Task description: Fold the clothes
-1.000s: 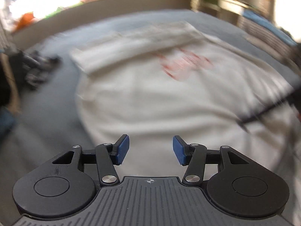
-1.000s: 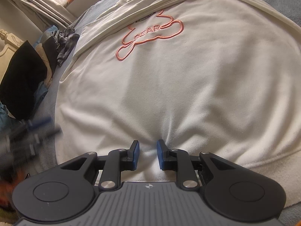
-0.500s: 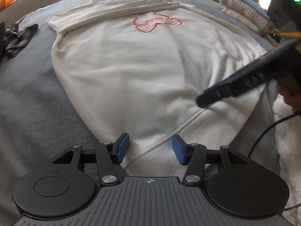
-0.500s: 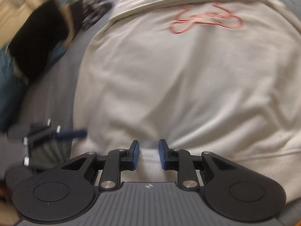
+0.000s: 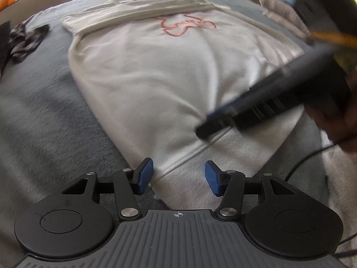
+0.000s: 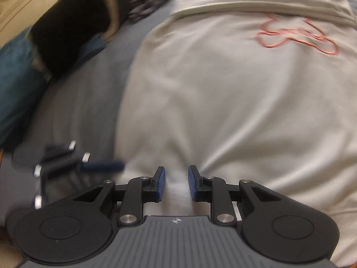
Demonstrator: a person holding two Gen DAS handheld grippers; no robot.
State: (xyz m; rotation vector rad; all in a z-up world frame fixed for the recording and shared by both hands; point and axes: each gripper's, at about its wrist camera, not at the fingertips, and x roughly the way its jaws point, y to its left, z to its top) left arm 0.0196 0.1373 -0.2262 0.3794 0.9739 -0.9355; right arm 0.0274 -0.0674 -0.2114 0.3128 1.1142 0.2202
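Left hand-held gripper [image 5: 179, 177] apart over sweatshirt [image 5: 169, 78] hem corner; right hand-held gripper [image 6: 176, 184] pinching hem fabric.

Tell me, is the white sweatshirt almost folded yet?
Not yet, only started. Done: the sweatshirt lies flat on the grey blanket, and its sleeves look tucked across the top. In hand: the right hand-held gripper has the bottom hem bunched between its fingers; the left hand-held gripper is open over the hem corner. Left: folding the body up.

Cream sweatshirt [image 5: 156, 84] soft cloth; blanket [image 5: 44, 116] fuzzy.
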